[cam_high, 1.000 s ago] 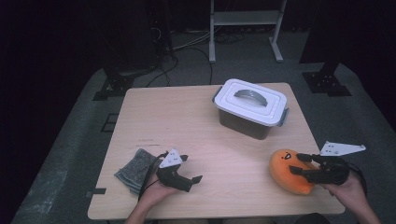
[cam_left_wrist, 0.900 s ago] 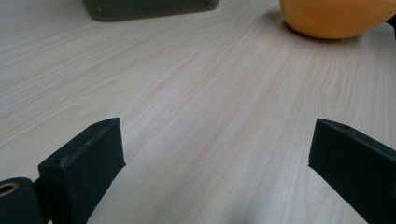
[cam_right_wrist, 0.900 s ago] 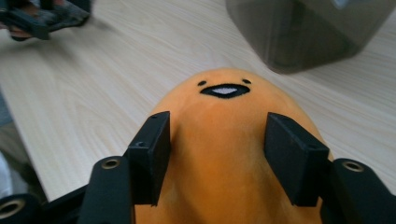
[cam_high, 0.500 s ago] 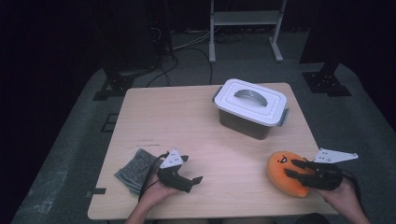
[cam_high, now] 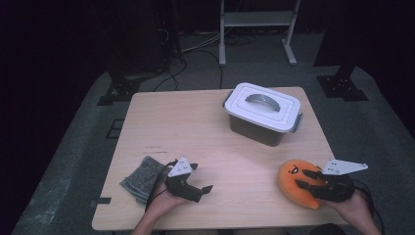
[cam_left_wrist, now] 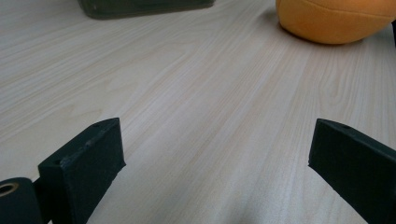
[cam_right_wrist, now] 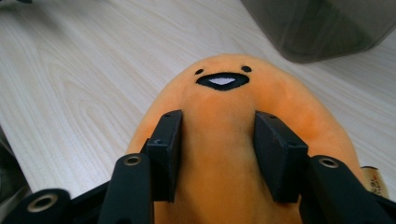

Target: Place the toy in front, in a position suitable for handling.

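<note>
An orange plush toy (cam_high: pixel 288 177) with a small black face lies at the table's front right; it also shows in the right gripper view (cam_right_wrist: pixel 223 91) and the left gripper view (cam_left_wrist: pixel 336 18). My right gripper (cam_high: pixel 301 178) reaches over it from the right. Its jaws have just been closing and its pads (cam_right_wrist: pixel 168 135) now press into the plush, pinching a ridge of it between them (cam_right_wrist: pixel 217 116). My left gripper (cam_high: pixel 203 177) rests in a hand at the front left, open (cam_left_wrist: pixel 217 149) over bare wood with nothing between its jaws.
A grey lidded container (cam_high: pixel 262 112) with a white lid and handle stands at the back right of the wooden table (cam_high: pixel 186 122). A folded grey cloth (cam_high: pixel 142 177) lies by the left hand, near the front edge. Dark floor, cables and stands surround the table.
The right gripper has slid left onto the orange plush and its jaws have narrowed around it. The left gripper has not moved.
</note>
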`<state>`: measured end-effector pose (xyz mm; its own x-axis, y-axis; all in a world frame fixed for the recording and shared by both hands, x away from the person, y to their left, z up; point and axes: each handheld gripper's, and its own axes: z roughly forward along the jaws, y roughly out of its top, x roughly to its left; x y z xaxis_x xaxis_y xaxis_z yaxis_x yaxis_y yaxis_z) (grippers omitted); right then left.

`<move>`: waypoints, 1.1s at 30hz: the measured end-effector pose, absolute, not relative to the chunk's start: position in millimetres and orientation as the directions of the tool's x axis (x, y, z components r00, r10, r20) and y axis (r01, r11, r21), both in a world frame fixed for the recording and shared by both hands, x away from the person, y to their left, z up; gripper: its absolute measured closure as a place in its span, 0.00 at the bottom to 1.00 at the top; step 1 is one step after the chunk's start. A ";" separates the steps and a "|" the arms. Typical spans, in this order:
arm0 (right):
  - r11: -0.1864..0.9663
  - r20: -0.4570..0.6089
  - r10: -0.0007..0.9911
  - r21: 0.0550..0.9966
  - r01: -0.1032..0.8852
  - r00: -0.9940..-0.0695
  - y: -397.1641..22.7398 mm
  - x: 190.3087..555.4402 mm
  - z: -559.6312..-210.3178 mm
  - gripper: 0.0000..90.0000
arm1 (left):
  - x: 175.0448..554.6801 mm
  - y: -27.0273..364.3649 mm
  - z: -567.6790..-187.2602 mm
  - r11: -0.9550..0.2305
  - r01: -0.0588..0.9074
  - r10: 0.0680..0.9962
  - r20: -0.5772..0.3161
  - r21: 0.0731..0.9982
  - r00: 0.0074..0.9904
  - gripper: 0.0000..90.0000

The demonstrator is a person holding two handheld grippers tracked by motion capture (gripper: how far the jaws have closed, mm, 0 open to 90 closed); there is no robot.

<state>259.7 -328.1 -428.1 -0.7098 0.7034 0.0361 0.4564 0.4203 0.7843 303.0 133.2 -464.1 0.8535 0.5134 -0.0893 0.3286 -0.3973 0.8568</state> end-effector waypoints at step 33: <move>0.320 0.213 0.664 0.786 0.530 -0.717 -352.4 274.0 -404.8 0.85 | 304.7 136.7 -463.5 -0.387 0.336 0.526 -0.094 0.858 0.845 0.03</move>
<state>274.0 -352.4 -404.8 -0.7166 0.6642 0.2128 0.5296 0.3198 0.7857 304.7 136.7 -463.5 0.8454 0.5258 -0.0939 0.3363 -0.3874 0.8584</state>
